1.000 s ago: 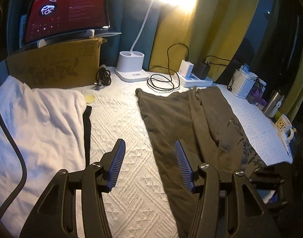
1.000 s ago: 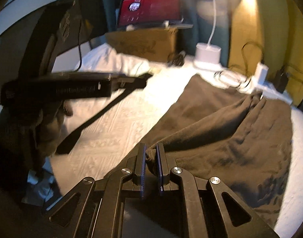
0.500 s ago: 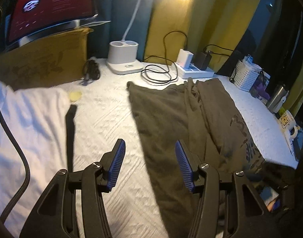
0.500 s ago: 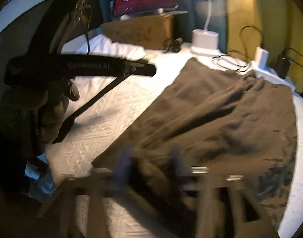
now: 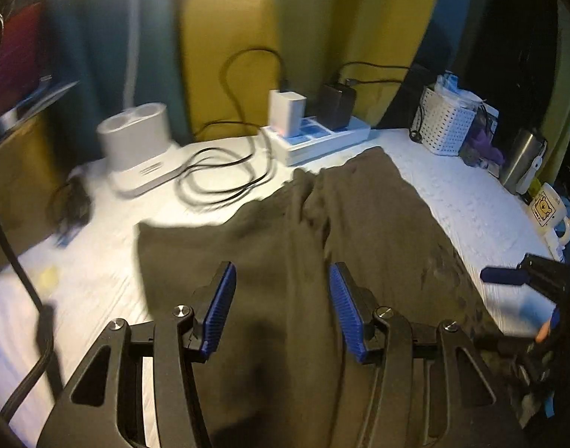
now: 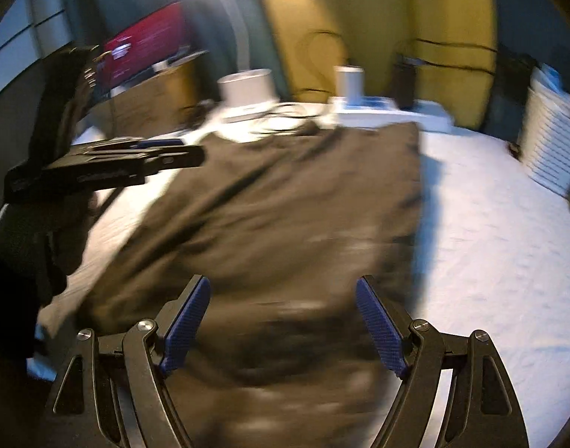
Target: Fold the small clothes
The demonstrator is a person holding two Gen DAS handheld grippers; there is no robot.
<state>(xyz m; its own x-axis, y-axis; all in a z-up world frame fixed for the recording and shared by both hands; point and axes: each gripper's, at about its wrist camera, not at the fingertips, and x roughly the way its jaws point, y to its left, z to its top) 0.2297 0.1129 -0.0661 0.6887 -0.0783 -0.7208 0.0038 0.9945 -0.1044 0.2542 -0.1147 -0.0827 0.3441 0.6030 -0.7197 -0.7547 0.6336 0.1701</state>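
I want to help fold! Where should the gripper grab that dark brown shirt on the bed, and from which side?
Probably the near left corner of the dark brown cloth shirt, coming from the left with the open left gripper. There the hem lies flat and thin on the white quilted bedcover, while the middle is bunched in a ridge.

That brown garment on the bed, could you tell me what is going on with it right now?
A person with a handheld gripper in each hand is folding the brown garment, which lies spread on the white bedspread. Both the left gripper and the right gripper hang over it with jaws open, neither gripping the cloth. The views are motion-blurred. A power strip and a white basket sit beyond.
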